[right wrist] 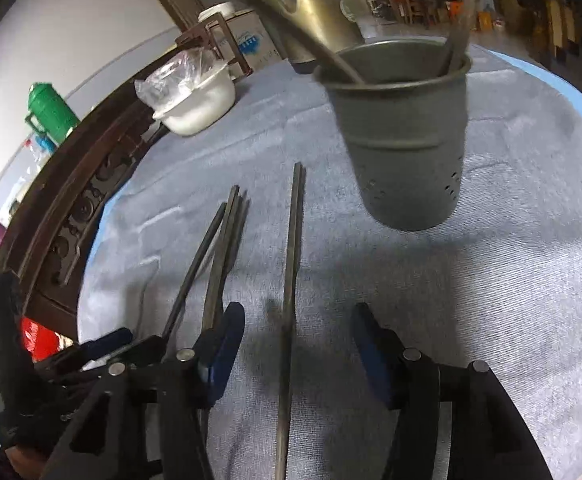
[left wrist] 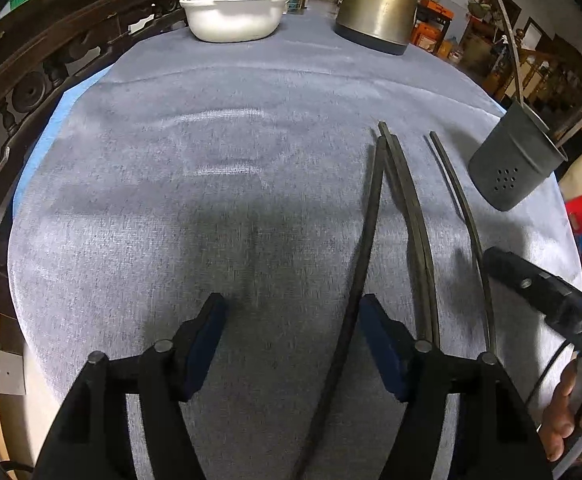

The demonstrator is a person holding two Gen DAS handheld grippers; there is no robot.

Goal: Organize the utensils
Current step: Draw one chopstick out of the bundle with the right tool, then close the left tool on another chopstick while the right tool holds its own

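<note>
No legible text, brand, number or sign in either view. The white box [right wrist: 247, 44] behind the desk carries a blue printed patch — too blurred to read.

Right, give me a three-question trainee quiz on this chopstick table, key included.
1. True or false: the right gripper is clamped on a chopstick.
2. Which stands nearest the grey holder? A) white bowl B) single chopstick C) kettle
3. Fill in: the utensils already in the holder lean against its ____.

Key
1. False: its jaws stand open, with the single chopstick lying on the cloth between them.
2. B
3. rim
</note>
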